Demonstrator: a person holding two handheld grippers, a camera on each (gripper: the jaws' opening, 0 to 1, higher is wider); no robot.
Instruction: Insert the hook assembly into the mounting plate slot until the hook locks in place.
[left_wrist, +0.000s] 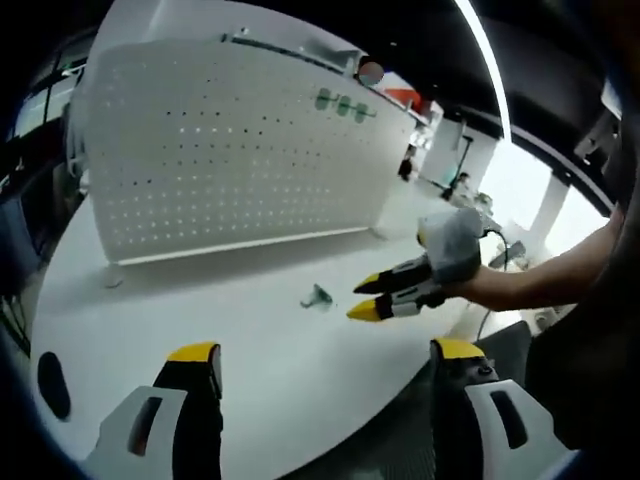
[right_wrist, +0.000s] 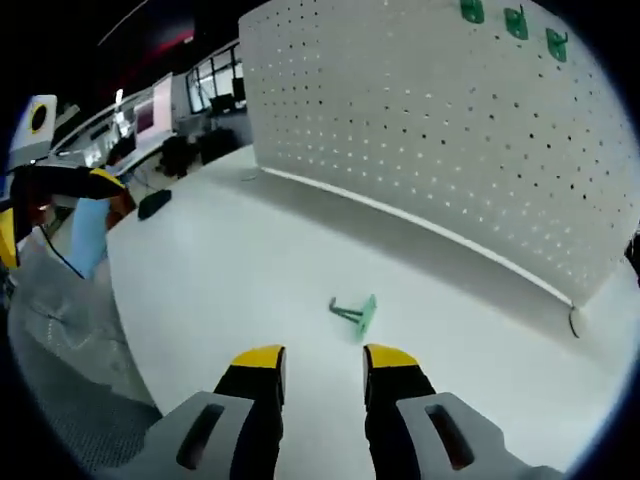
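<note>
Right gripper (right_wrist: 322, 362), jaws narrowly parted and empty, points at a small green hook (right_wrist: 356, 313) lying at lower centre of the white bench (right_wrist: 200, 260), apart from the pegboard (right_wrist: 450, 130) behind. Left gripper (left_wrist: 325, 355) is wide and empty. The hook looks light, stiff, thin plastic; gripping its flat plate seems safest.

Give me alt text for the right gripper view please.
A small green hook lies loose on the white table, just beyond the right tongs, which are open. Behind stands a white pegboard with three green hooks already mounted near its top.
</note>
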